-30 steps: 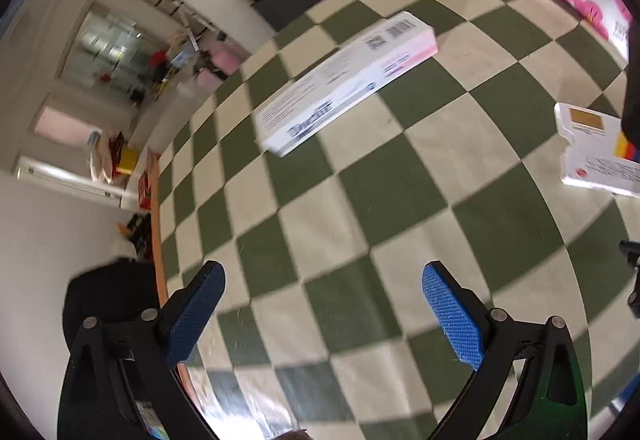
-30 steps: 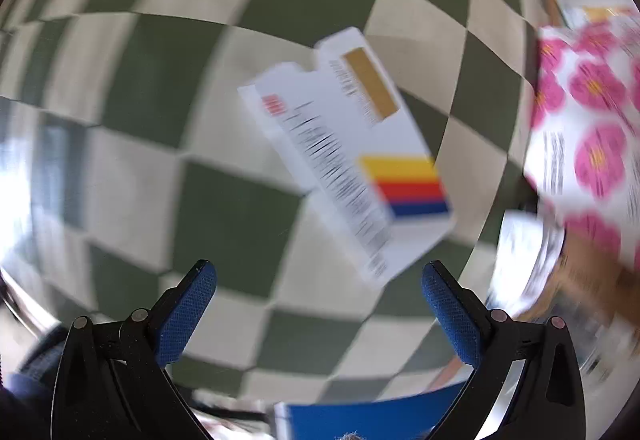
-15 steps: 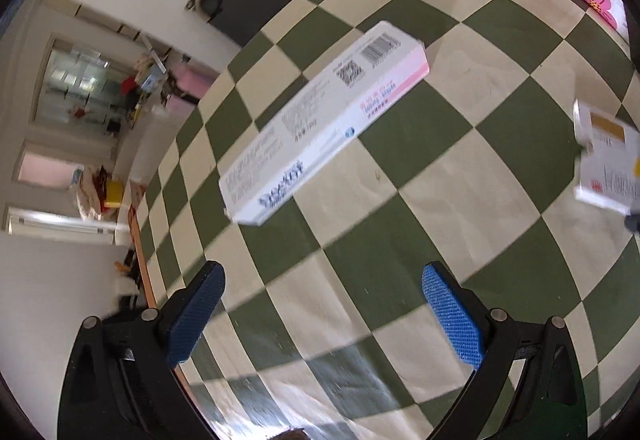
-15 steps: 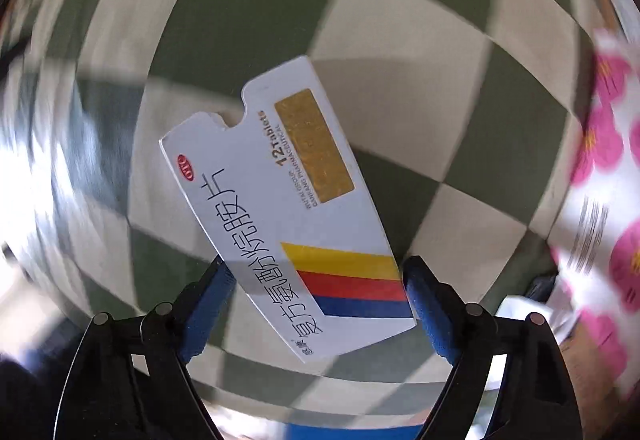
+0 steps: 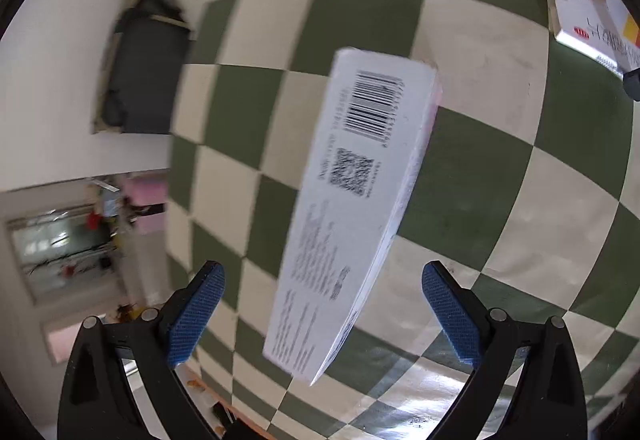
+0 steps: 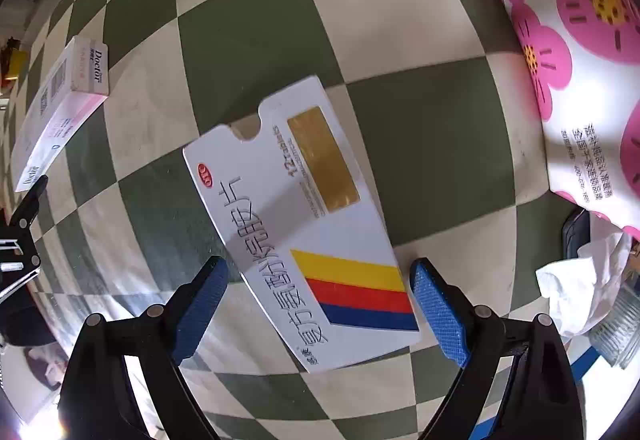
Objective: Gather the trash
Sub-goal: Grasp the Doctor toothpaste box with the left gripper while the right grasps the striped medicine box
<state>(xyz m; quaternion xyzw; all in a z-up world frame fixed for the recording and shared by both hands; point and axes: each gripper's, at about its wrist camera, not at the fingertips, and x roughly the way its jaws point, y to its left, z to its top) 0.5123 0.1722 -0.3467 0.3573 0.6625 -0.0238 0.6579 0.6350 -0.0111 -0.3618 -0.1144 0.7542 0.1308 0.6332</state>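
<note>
A long white and pink box (image 5: 356, 207) with a barcode lies on the green-and-cream checkered floor; its near end sits between the fingers of my open left gripper (image 5: 320, 316). It also shows in the right wrist view (image 6: 60, 107) at the left. A flat white tablet box (image 6: 304, 224) with yellow, red and blue stripes lies on the floor, its striped end between the fingers of my open right gripper (image 6: 318, 308). The same box shows in the left wrist view (image 5: 588, 15) at the top right.
A pink-flowered bag (image 6: 580, 39) stands at the right, with crumpled white paper (image 6: 580, 288) and a clear ribbed container (image 6: 620, 324) below it. A dark grey cushion (image 5: 144, 71) leans on the wall. A doorway (image 5: 72, 240) with clutter shows at the left.
Both grippers have come closer to their boxes. The left view has turned so the long box now points lengthwise between the fingers. The tablet box has slid deeper between the right fingers.
</note>
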